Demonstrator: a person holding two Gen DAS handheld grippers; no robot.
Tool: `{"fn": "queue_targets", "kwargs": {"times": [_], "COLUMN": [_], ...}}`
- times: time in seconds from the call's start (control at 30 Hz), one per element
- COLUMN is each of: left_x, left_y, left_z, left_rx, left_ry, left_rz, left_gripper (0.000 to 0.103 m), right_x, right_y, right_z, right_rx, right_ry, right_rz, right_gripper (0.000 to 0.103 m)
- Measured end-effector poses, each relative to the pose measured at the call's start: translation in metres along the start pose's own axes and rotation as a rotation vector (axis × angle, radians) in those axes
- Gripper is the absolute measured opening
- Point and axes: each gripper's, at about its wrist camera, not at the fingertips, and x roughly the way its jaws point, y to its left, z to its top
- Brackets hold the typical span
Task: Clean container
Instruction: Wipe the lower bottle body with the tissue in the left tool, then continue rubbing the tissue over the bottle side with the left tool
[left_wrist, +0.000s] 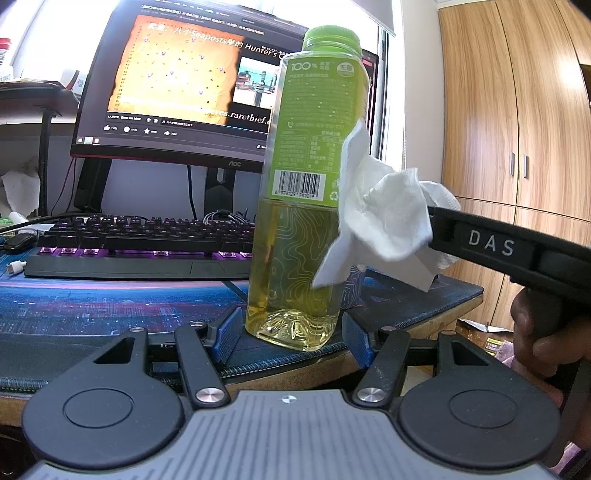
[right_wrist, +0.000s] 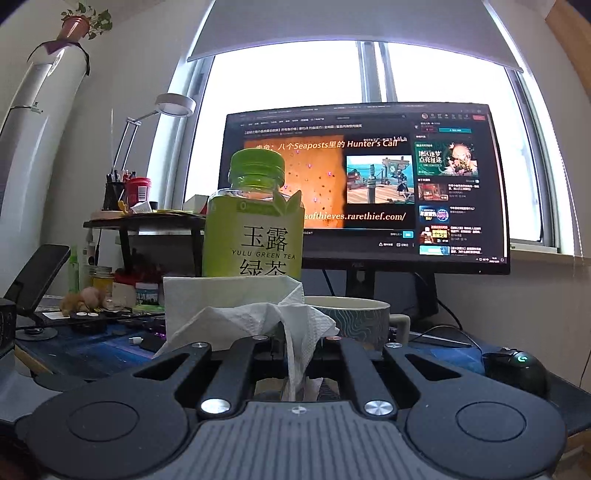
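Note:
A green tea bottle (left_wrist: 306, 192) with a green cap stands upright on the desk mat, about half full of yellow liquid. My left gripper (left_wrist: 291, 338) is open, its blue pads on either side of the bottle's base without touching. My right gripper (right_wrist: 295, 341) is shut on a white paper towel (right_wrist: 258, 317). In the left wrist view the towel (left_wrist: 384, 214) presses against the bottle's right side. The bottle (right_wrist: 255, 229) also shows in the right wrist view, right behind the towel.
A monitor (left_wrist: 192, 85) and a backlit keyboard (left_wrist: 147, 240) stand behind the bottle. A patterned mug (right_wrist: 351, 321) sits beside the bottle, and a black mouse (right_wrist: 517, 373) lies to the right. The desk edge (left_wrist: 443, 317) lies close on the right. Clutter fills a shelf (right_wrist: 144, 221) at left.

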Motion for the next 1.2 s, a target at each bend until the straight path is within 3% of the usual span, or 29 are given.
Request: {"fn": "queue_targets", "kwargs": {"times": [0.3, 0.7, 1.2], "left_x": [0.001, 0.003, 0.001], "left_y": [0.0, 0.001, 0.0], "left_z": [0.0, 0.0, -0.001], "left_rx": [0.004, 0.003, -0.001], "left_ry": [0.003, 0.002, -0.004], "left_rz": [0.001, 0.001, 0.0], "left_gripper": [0.064, 0.064, 0.064], "right_x": [0.009, -0.002, 0.007], "right_y": [-0.009, 0.001, -0.009], "right_z": [-0.01, 0.002, -0.009], "right_rx": [0.024, 0.003, 0.052], "right_ry": [0.042, -0.008, 0.027], "right_rz": [-0.008, 0.013, 0.006], "right_gripper": [0.008, 0.008, 0.008]}}
